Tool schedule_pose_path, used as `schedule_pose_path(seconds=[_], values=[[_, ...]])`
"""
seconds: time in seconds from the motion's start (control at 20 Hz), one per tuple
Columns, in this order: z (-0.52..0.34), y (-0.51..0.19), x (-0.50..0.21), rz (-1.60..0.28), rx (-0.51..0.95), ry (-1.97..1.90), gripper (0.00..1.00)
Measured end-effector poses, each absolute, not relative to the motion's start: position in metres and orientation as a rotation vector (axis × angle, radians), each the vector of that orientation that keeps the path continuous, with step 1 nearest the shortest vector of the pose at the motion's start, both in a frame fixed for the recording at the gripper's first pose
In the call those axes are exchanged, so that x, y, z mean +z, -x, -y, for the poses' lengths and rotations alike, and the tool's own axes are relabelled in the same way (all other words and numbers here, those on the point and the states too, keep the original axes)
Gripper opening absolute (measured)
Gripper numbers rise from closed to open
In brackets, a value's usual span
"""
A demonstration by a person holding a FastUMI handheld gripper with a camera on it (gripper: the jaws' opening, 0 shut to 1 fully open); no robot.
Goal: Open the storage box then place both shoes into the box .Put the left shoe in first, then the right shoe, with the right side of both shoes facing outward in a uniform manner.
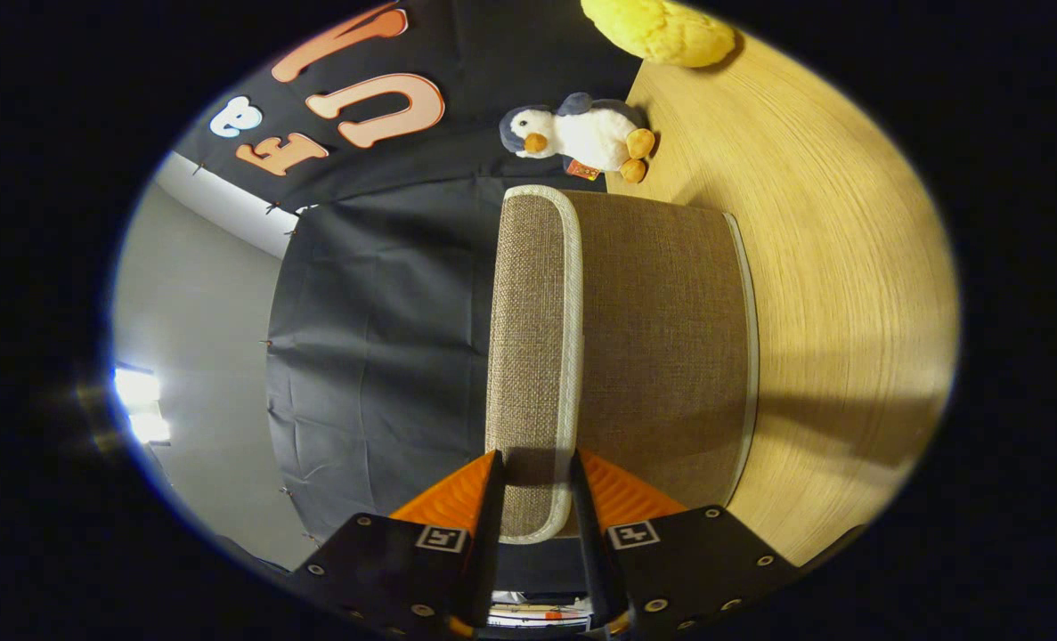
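The storage box [653, 347] sits on the desk [840, 294], its lid [532, 356] caught at the edge between the fingers [535, 481] — they look closed on the lid's rim, so I'd judge opening is under way. Shoes are yet to go in. Beyond the box: one penguin toy [581, 133], then one yellow plush [662, 31] — one box, one lid.
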State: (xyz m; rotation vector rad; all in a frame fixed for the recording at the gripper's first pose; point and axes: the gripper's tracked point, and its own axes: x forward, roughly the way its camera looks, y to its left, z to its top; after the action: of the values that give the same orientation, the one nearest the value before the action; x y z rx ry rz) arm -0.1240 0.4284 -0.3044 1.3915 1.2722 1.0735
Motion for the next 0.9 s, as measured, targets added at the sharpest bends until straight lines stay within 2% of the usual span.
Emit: schedule_pose_path(seconds=[0.05,0.15,0.4,0.45,0.5,0.55,0.9], values=[[-0.429,0.121,-0.299,-1.26,1.059,-1.384,0.27],[-0.428,0.113,-0.296,-1.234,1.035,-1.409,0.19],[-0.428,0.115,-0.287,-1.212,1.057,-1.412,0.2],[-0.431,0.117,-0.287,-1.206,1.047,-1.393,0.19],[-0.432,0.117,-0.286,-1.2,1.044,-1.397,0.11],[-0.43,0.116,-0.283,-1.197,1.039,-1.411,0.08],[-0.431,0.119,-0.284,-1.144,1.022,-1.514,0.05]])
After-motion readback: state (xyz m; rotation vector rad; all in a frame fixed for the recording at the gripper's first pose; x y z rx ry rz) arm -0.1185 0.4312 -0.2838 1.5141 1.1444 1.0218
